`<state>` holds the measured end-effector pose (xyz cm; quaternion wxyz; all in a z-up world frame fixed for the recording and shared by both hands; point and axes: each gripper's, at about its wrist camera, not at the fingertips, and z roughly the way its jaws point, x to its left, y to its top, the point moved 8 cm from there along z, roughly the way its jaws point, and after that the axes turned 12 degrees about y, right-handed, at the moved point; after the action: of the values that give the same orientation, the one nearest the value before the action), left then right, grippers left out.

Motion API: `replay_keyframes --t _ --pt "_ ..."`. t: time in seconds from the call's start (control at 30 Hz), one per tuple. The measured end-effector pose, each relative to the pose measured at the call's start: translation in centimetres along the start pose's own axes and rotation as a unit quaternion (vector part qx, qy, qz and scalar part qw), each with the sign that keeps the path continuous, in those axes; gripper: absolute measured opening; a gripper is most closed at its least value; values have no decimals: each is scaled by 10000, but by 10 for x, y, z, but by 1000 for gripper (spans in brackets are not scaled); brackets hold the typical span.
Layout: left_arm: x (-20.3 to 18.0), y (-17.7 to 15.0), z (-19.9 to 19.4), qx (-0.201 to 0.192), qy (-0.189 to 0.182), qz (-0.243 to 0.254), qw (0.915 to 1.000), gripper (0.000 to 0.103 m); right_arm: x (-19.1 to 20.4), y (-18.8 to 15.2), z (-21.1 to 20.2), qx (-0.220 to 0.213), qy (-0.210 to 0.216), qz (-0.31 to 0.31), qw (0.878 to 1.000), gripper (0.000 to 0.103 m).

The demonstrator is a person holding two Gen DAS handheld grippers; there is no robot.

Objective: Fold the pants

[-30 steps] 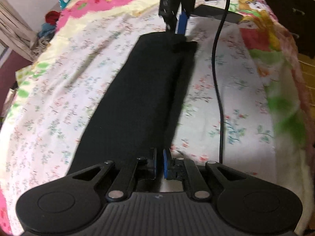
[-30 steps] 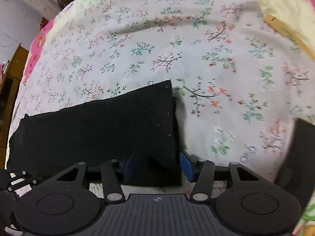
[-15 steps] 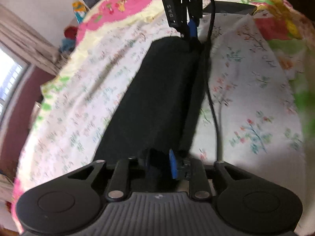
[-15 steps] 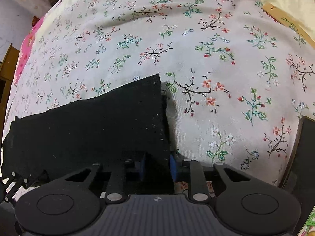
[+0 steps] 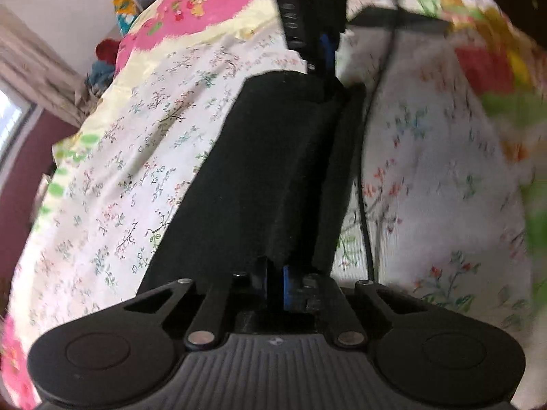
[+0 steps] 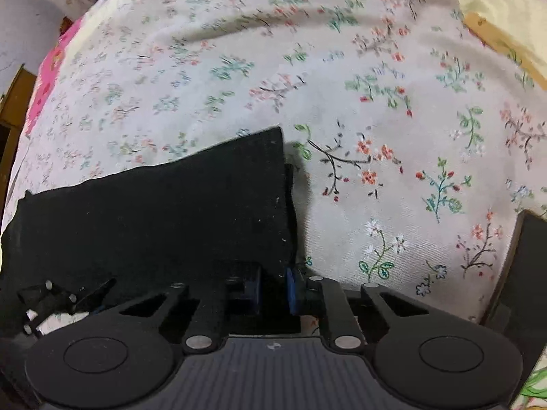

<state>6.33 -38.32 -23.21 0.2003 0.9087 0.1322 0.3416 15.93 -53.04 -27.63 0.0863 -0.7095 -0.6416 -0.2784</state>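
Observation:
The black pants (image 5: 266,171) lie as a long folded strip on the flowered bedsheet (image 5: 136,171). My left gripper (image 5: 275,285) is shut on the near end of the pants, and their right edge lifts a little off the sheet. My right gripper (image 5: 319,58) shows at the far end of the strip in the left wrist view. In the right wrist view the right gripper (image 6: 273,288) is shut on the corner of the pants (image 6: 154,212). The left gripper (image 6: 61,297) shows small at the lower left there.
A black cable (image 5: 364,205) runs down the sheet just right of the pants. A dark flat object (image 6: 526,266) lies at the right edge of the right wrist view. Pink bedding (image 5: 191,10) and curtains (image 5: 37,78) lie beyond the sheet.
Both grippers have closed on the ends of the pants; the right one was open a second ago. The right edge of the strip has risen off the sheet.

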Motion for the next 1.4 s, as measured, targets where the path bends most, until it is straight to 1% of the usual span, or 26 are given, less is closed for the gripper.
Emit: replay_keyframes --t 0.1,0.17,0.23,0.27,0.37,0.43,0.47,0.53,0.57,0.63,0.67,0.7,0.73,0.77,0.83,0.93,0.97,1.0,1.03,1.1,1.17,1.2,1.23,1.27,1.33,1.4 --pt "10 6 -7 -42 -44 -110 9999 18 4 -1 -10 -27 75 -44 10000 0" --pt "8 6 -9 -61 -111 -63 9999 18 2 -3 -13 -42 110 46 9999 0" --pt "-5 -2 -6 -78 -161 267 9995 17 -2 -7 -7 50 98 82 9999 0" --pt "-11 -4 -4 -96 -205 405 9989 15 -4 -9 -2 100 54 61 9999 0" --pt "-40 -12 0 77 -644 463 9968 13 -12 -7 11 88 -14 126 9999 0" --pt "-50 -14 -2 -69 -334 740 9967 13 -14 -2 15 160 -116 104 9998 0" --pt "-50 -13 -4 -80 -290 714 9970 14 -11 0 15 186 -197 -12 9996 2" --pt "-38 -14 -12 47 -342 311 9989 19 -1 2 10 218 -375 -308 9986 11" --pt "-29 -17 -16 138 -323 121 9993 19 2 2 7 226 -442 -418 9979 12" --pt "-11 -26 -26 222 -64 -68 9997 20 10 3 -5 124 -637 -561 9963 17" --pt "2 -33 -32 278 111 -162 9994 22 14 5 -10 27 -760 -664 9949 20" --pt "13 -41 -39 351 216 -279 9988 24 19 7 -16 -69 -904 -803 9926 21" --pt "25 -51 -45 462 325 -428 9975 30 27 8 -20 -153 -1012 -953 9902 21" --pt "35 -63 -50 579 425 -569 9958 34 39 9 -22 -224 -1002 -1119 9884 21" --pt "52 -88 -59 842 585 -827 9913 37 68 7 -20 -240 -760 -1495 9855 21" --pt "72 -135 -69 1252 720 -1090 9835 37 138 -7 6 -26 -24 -2055 9787 22" --pt "76 -151 -72 1397 743 -1152 9807 37 171 -16 22 98 297 -2337 9718 21" --pt "80 -169 -75 1525 763 -1243 9775 37 199 -25 35 190 506 -2602 9640 21" --pt "85 -187 -78 1633 791 -1343 9742 37 231 -35 51 299 722 -2947 9524 21" --pt "94 -223 -79 1913 871 -1493 9662 37 286 -56 83 522 1052 -3518 9287 21" --pt "101 -264 -73 2307 834 -1675 9549 37 333 -74 120 769 1267 -3823 9121 21" --pt "106 -283 -73 2446 817 -1783 9496 37 349 -78 135 870 1320 -3928 9059 21" --pt "113 -298 -75 2460 844 -1886 9470 37 364 -81 151 918 1318 -4046 9003 21" --pt "120 -307 -80 2409 870 -1952 9467 37 377 -85 165 965 1262 -4187 8941 21" --pt "136 -321 -91 2273 872 -2145 9459 37 392 -92 193 1164 989 -4420 8839 21" --pt "152 -342 -105 2221 882 -2445 9397 37 400 -100 214 1400 712 -4645 8715 21"
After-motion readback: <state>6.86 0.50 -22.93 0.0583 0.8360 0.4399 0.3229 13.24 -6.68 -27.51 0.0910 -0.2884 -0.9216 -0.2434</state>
